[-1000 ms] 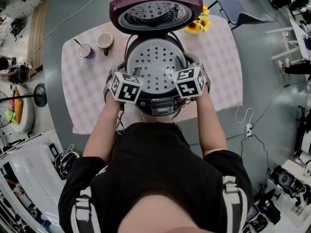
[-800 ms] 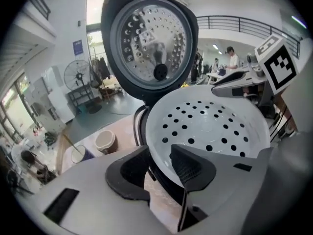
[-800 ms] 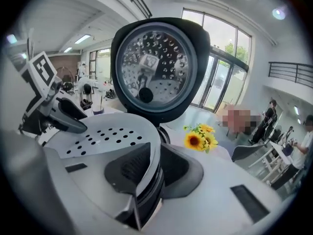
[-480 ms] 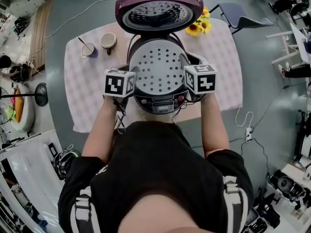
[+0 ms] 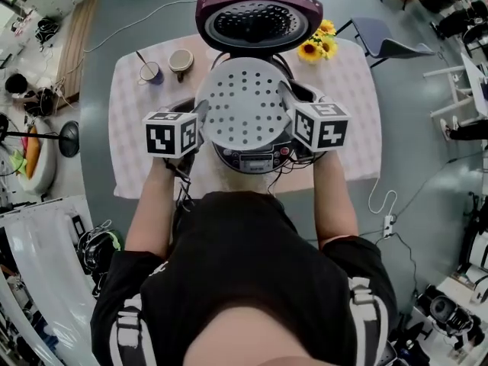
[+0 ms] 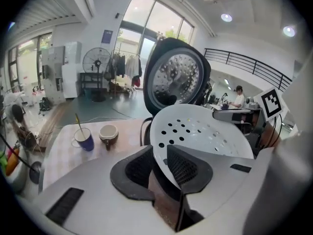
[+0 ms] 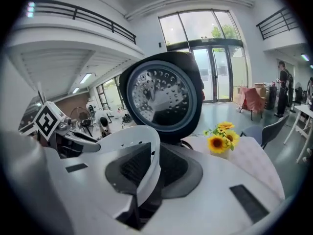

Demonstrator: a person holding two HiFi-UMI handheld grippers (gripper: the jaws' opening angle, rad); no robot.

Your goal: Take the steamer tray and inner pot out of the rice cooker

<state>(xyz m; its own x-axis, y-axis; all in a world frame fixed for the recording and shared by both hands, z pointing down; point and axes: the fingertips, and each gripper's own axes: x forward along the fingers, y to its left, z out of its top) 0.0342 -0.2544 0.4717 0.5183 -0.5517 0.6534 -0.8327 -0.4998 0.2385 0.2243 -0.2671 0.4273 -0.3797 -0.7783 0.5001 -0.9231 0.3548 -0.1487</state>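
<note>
Above the rice cooker [image 5: 252, 158], left gripper [image 5: 200, 113] closing on steamer tray [image 5: 248, 101] rim, right gripper [image 5: 288, 94] clamping it; open lid [image 5: 259, 17] behind, mug [image 5: 150, 72] and sunflowers [image 5: 316, 43] flanking.

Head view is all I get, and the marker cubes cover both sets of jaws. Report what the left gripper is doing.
Observer: In the left gripper view, the left gripper has its jaws closing on the steamer tray, with the tray's rim between them.
Operator: Now the right one.
Observer: The right gripper is shut on the opposite rim. The white edge runs between its jaws.
Operator: Check the room beyond.
Observer: The right gripper view shows a person standing far off, to the right of the glass doors.
</note>
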